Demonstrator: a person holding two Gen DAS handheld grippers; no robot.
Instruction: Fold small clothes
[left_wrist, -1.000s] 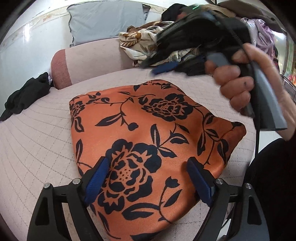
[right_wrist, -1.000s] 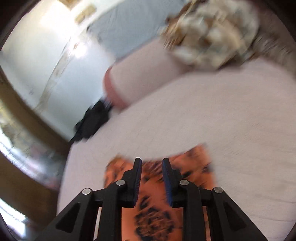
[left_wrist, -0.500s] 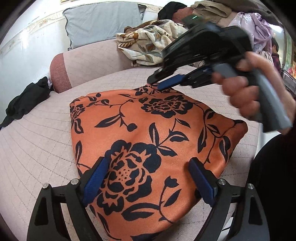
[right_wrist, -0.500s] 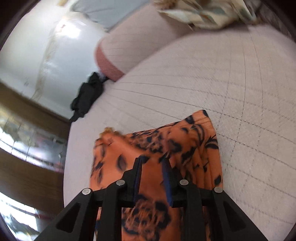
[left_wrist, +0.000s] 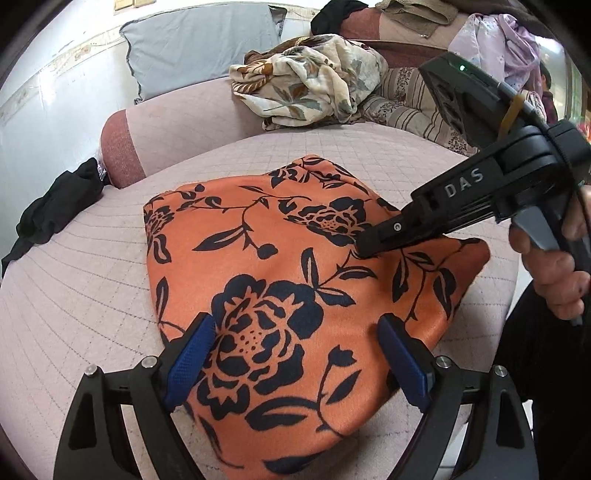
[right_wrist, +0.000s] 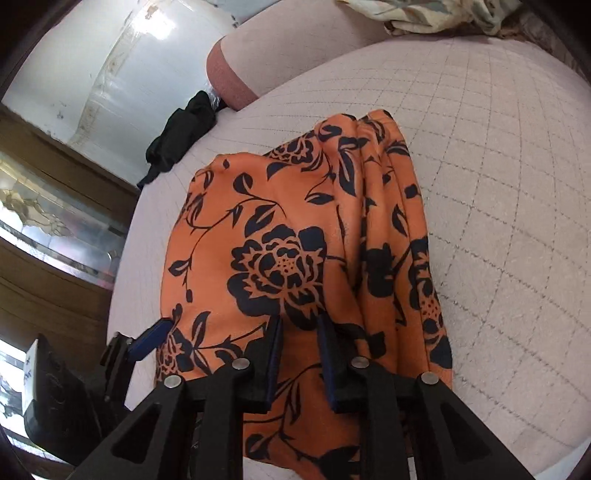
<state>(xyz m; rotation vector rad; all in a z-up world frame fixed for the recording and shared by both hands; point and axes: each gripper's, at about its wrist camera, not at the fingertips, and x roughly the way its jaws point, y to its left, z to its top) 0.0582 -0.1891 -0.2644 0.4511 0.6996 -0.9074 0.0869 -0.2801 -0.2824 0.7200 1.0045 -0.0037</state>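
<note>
An orange garment (left_wrist: 258, 258) with a dark blue flower print lies folded on a pink quilted bed (left_wrist: 74, 295). My left gripper (left_wrist: 295, 332) is open wide, its blue pads hanging over the garment's near edge on either side of a big flower. A hand (left_wrist: 554, 266) holds my right gripper (left_wrist: 360, 251), whose tips are down on the garment's right-middle. In the right wrist view the right gripper (right_wrist: 300, 325) has a narrow gap and its jaws are closing. The orange garment (right_wrist: 258, 229) shows through the gap, and its right side lies in long pleats.
A black garment (left_wrist: 55, 210) lies at the bed's left edge beside a pink bolster (left_wrist: 122, 147). A grey pillow (left_wrist: 199, 40) and a pile of patterned clothes (left_wrist: 306, 85) sit at the back. Bare quilt (right_wrist: 498, 184) stretches right of the orange garment.
The right gripper came down from above the garment's far edge onto its right-middle, and its jaws narrowed a little. The left gripper has stayed where it was, still open.
</note>
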